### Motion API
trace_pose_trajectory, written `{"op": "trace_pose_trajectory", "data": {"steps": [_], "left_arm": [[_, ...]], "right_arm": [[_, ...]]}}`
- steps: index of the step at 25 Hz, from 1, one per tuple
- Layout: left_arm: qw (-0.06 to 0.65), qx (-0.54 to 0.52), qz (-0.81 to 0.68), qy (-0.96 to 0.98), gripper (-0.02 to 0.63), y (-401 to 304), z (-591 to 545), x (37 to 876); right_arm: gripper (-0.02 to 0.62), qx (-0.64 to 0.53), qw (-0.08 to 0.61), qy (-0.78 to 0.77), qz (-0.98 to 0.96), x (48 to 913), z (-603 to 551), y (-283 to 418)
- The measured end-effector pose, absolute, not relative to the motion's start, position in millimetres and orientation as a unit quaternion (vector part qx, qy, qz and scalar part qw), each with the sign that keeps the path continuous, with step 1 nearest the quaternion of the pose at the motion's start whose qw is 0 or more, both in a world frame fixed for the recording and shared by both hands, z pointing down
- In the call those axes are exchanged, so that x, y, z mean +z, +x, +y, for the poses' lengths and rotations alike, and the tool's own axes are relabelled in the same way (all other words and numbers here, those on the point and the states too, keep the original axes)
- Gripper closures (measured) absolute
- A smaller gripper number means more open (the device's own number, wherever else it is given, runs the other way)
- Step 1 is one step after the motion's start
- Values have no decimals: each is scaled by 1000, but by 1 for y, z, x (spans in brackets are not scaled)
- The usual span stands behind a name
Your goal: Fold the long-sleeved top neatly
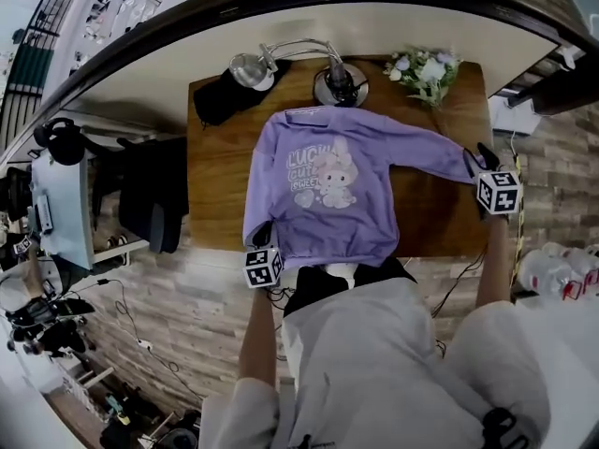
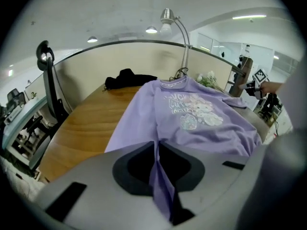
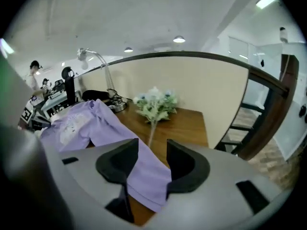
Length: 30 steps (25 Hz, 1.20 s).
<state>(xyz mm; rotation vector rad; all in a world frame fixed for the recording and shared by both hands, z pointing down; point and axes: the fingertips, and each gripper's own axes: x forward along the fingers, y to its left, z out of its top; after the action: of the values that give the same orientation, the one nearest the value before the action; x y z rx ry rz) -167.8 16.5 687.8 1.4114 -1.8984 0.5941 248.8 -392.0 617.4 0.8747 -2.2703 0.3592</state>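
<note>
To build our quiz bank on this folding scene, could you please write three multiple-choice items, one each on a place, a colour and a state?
1. Where does the bunch of white flowers lie?
A. the brown wooden table's far right corner
B. the table's middle
C. its near left corner

2. What colour is the long-sleeved fabric top?
A. green
B. purple
C. red

3. The left gripper's jaws are:
A. wide apart, empty
B. shut, empty
C. closed on the top's hem

Answers:
1 A, the head view shows it there.
2 B, it is plain in every view.
3 C, the left gripper view shows the fabric pinched.
</note>
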Motion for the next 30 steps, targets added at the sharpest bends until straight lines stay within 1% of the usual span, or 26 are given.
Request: {"op": "trace_pose_trajectory", "data": {"steps": [2,3,5,7,13,17,22,24,26,27,29,30], "left_arm": [[339,209,-753,524,560,-186,30,681],[338,200,-764,512,560,-196,40,680],[341,182,-785,485,560,-214,67,681],[350,158,-802,458,560,-226,98,686],[387,78,-831,392,558,-228,178,713],[417,39,-827,375,551,-210,205,741],[445,45,-780,438,415,-169,188,785],[437,48,-767,468,382,-160,174,794],[410,42,-774,481,379,-165,161,793],[395,34,-783,480,396,-171,157,789],[373,16,-800,469,571,-183,155,780],[368,12,-806,464,578,-187,157,776]], "right_arm": [[404,110,333,316,-881,612,-374,205],[415,106,327,301,-890,611,-361,180],[423,111,312,249,-910,612,-323,126],[426,111,312,180,-926,618,-275,74],[434,113,330,3,-937,627,-143,-47],[440,125,333,-70,-932,634,-75,-99],[446,99,352,-131,-922,639,-25,-125],[446,85,360,-148,-917,640,-15,-126],[446,71,367,-157,-914,639,-11,-124],[446,65,369,-158,-913,638,-12,-123],[449,59,374,-158,-912,637,-14,-121],[452,58,376,-158,-911,638,-15,-120]]}}
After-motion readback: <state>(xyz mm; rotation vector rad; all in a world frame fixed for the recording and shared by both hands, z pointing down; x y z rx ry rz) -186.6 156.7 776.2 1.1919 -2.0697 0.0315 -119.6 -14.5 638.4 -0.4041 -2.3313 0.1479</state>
